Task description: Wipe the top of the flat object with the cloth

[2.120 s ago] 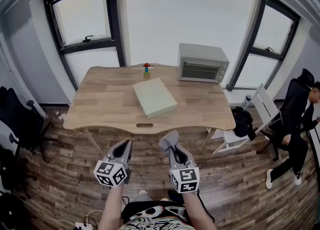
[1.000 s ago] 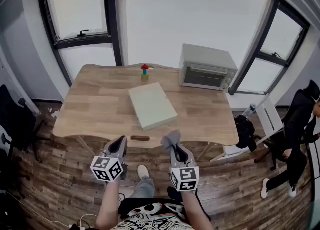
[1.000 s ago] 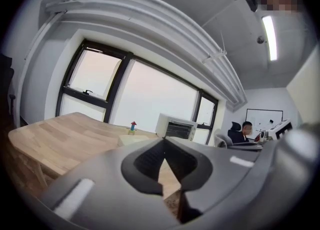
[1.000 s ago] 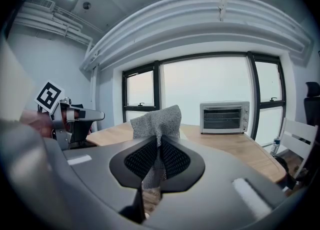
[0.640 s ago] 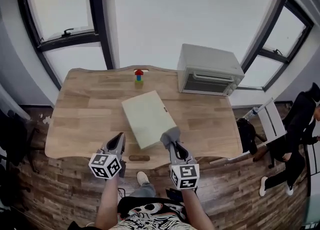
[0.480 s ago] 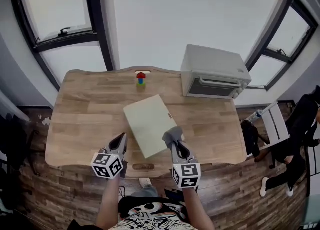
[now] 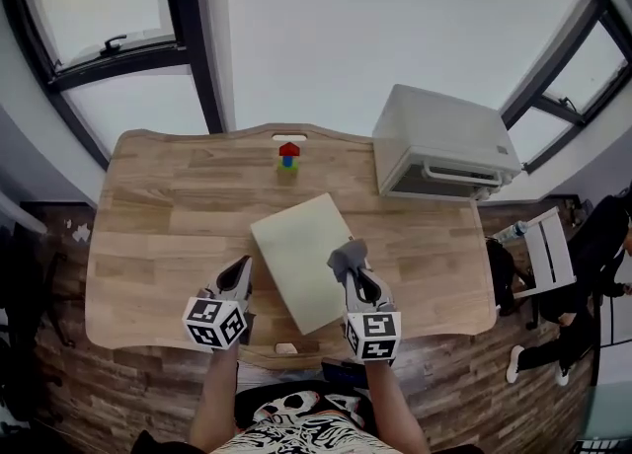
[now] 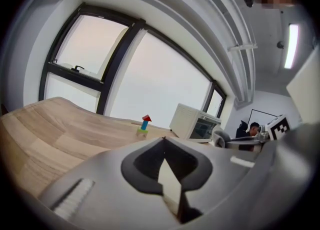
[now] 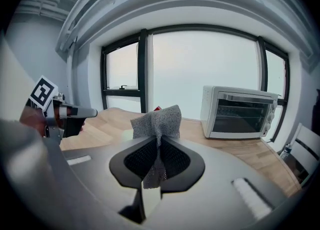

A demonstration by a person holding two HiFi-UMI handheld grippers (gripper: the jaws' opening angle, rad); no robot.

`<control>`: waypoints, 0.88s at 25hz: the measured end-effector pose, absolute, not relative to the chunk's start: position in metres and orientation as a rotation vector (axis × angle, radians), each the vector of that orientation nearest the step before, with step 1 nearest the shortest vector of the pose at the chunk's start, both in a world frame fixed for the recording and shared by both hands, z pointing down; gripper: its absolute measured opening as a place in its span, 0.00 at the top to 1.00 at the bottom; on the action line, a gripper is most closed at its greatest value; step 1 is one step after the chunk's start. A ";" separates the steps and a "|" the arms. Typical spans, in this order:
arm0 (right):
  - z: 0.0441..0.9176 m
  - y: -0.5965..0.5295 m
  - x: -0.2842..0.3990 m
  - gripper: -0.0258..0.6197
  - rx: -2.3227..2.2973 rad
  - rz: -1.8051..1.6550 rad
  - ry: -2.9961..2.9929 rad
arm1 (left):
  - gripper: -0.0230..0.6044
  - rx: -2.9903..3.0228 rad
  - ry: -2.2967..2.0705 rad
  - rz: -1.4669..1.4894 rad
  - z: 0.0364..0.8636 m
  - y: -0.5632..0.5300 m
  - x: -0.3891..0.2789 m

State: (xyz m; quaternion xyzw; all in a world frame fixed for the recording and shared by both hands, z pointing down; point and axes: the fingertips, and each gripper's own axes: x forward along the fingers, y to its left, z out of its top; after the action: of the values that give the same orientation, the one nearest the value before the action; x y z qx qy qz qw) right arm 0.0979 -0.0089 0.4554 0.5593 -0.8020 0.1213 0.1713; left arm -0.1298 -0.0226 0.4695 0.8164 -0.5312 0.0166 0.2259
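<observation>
Wooden planks made up both the table (image 7: 148, 215) and the floor (image 7: 59, 383) in the head view, with dark-framed windows (image 7: 99, 47) along the far wall. A pale green board (image 7: 296, 250) lay flat near the middle of the table, turned at an angle, its near corner close to the front edge. Behind it stood a small stack of toy blocks (image 7: 288, 156), and a toaster oven (image 7: 444, 141) sat at the far right corner. The left gripper (image 7: 240, 269) hovered over the table just left of the board. The right gripper (image 7: 352, 266) reached over the board's right edge with a grey cloth (image 7: 346, 255) at its tip. A white chair (image 7: 553, 255) and a seated person (image 7: 604, 245) were partly cut off at the right edge. In the left gripper view, the jaws were pressed together with nothing between them; beyond lay bare tabletop, the blocks and the oven, and the board could not be picked out past the gripper's body. In the right gripper view, the jaws were clenched on the cloth, which stood up in a crumpled peak and hid most of the blocks. Only a pale sliver of the board showed beside it, and whether the cloth touched the board could not be told.
</observation>
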 end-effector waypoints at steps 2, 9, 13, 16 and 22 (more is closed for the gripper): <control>0.458 -0.015 0.097 0.93 1.594 0.346 -2.255 | 0.87 2.255 -1.455 0.055 0.471 -0.029 -0.132; 0.458 -0.034 0.092 0.93 1.601 0.347 -2.249 | 0.87 2.226 -1.436 0.056 0.479 -0.046 -0.137; 0.468 -0.040 0.095 0.93 1.591 0.361 -2.242 | 0.87 2.215 -1.434 0.078 0.487 -0.052 -0.134; 0.479 -0.045 0.104 0.93 1.598 0.386 -2.226 | 0.87 2.210 -1.427 0.106 0.496 -0.053 -0.129; 0.492 -0.058 0.109 0.93 1.570 0.394 -2.220 | 0.87 2.163 -1.449 0.116 0.514 -0.057 -0.131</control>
State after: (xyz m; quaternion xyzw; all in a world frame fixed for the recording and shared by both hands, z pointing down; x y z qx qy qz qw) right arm 0.1087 -0.0581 0.4916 0.5605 -0.7923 0.1405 0.1958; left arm -0.1306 -0.0565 0.5140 0.8004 -0.5362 0.0431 0.2646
